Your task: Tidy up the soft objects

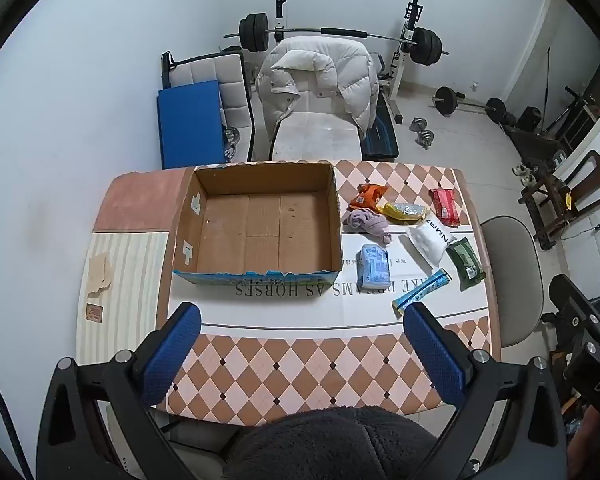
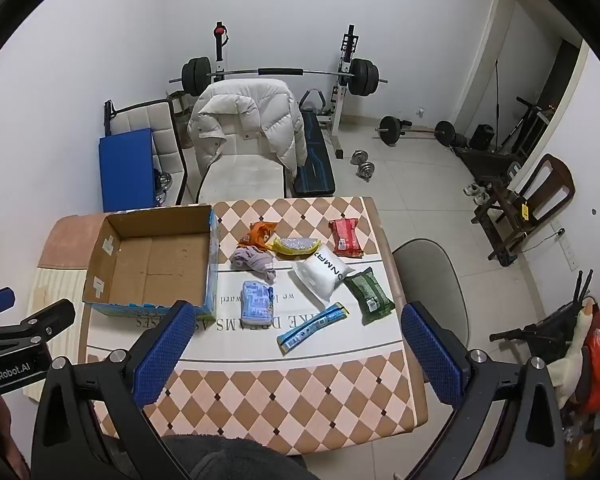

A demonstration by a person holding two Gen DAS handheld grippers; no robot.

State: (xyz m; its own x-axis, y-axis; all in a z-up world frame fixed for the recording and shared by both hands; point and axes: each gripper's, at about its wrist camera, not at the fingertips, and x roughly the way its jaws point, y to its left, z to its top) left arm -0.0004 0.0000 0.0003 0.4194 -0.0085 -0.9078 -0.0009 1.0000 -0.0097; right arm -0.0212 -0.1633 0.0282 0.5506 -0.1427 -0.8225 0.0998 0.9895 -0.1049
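Note:
An empty cardboard box (image 1: 260,224) (image 2: 156,264) sits on the table's left half. To its right lie several soft packs: a light blue pack (image 1: 374,267) (image 2: 257,300), a purple cloth (image 1: 366,222) (image 2: 254,260), an orange pack (image 1: 367,196) (image 2: 260,234), a yellow pack (image 1: 404,211) (image 2: 296,245), a red pack (image 1: 444,202) (image 2: 345,238), a white pouch (image 1: 430,242) (image 2: 322,274), a green pack (image 1: 466,263) (image 2: 369,290) and a blue stick pack (image 1: 420,290) (image 2: 312,326). My left gripper (image 1: 302,326) and right gripper (image 2: 296,326) are open and empty, high above the table's near edge.
The table (image 1: 300,364) (image 2: 280,392) has a checkered cloth. A chair with a white puffer jacket (image 1: 320,80) (image 2: 248,120) stands behind it. A grey chair (image 1: 512,276) (image 2: 432,280) stands at the right side. Gym weights lie beyond. A dark fleece (image 1: 332,444) fills the bottom.

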